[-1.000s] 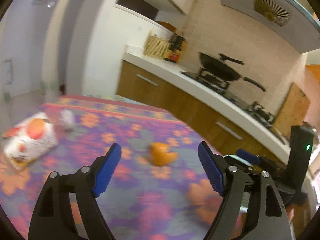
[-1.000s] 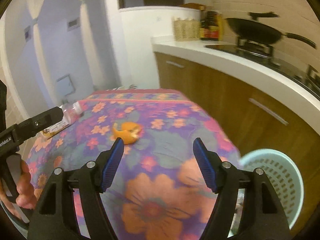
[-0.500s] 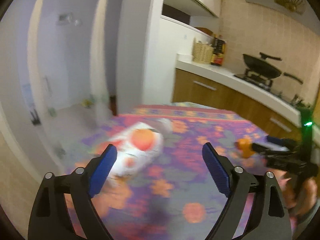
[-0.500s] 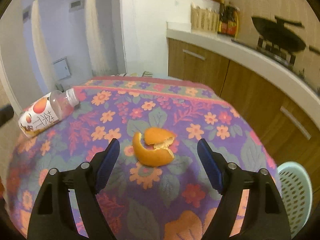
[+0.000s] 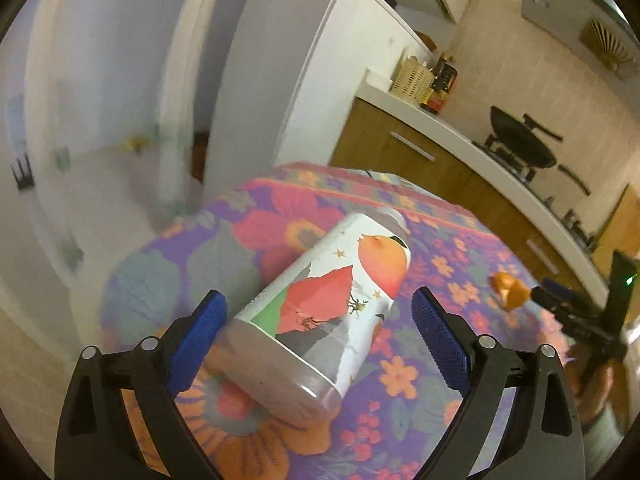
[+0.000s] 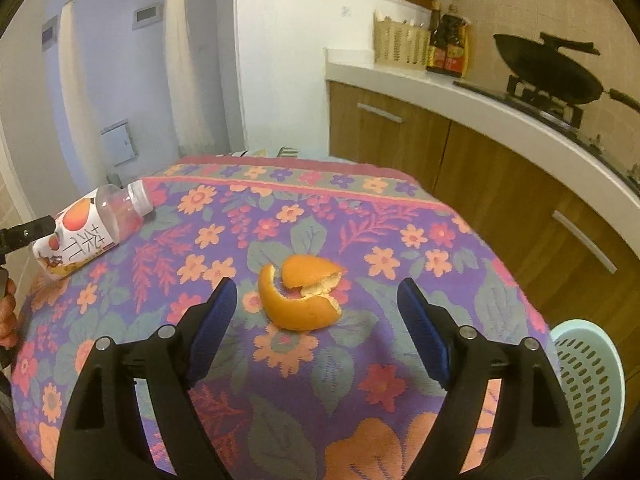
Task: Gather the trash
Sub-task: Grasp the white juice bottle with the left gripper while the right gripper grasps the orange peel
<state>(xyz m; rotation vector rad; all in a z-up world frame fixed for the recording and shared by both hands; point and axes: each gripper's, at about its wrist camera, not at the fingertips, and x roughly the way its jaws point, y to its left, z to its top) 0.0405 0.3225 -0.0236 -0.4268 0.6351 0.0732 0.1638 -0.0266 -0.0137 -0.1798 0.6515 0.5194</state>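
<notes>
An empty plastic bottle (image 5: 324, 304) with a peach label lies on its side on the floral tablecloth (image 5: 420, 400). My left gripper (image 5: 318, 330) is open, its blue pads either side of the bottle's base, not touching. The bottle also shows at the table's left edge in the right wrist view (image 6: 86, 232). An orange peel (image 6: 302, 296) lies mid-table. My right gripper (image 6: 316, 320) is open, just short of the peel, pads wide on both sides. The peel shows small in the left wrist view (image 5: 510, 294).
A light blue perforated basket (image 6: 588, 392) stands on the floor by the table's right edge. Wooden cabinets and a white counter (image 6: 500, 120) with a wok (image 6: 548, 72) run behind. The tablecloth (image 6: 360, 216) covers the whole table.
My left gripper swung left and closed in on the bottle, which now lies between its pads. My right gripper advanced toward the peel, now close between its fingers.
</notes>
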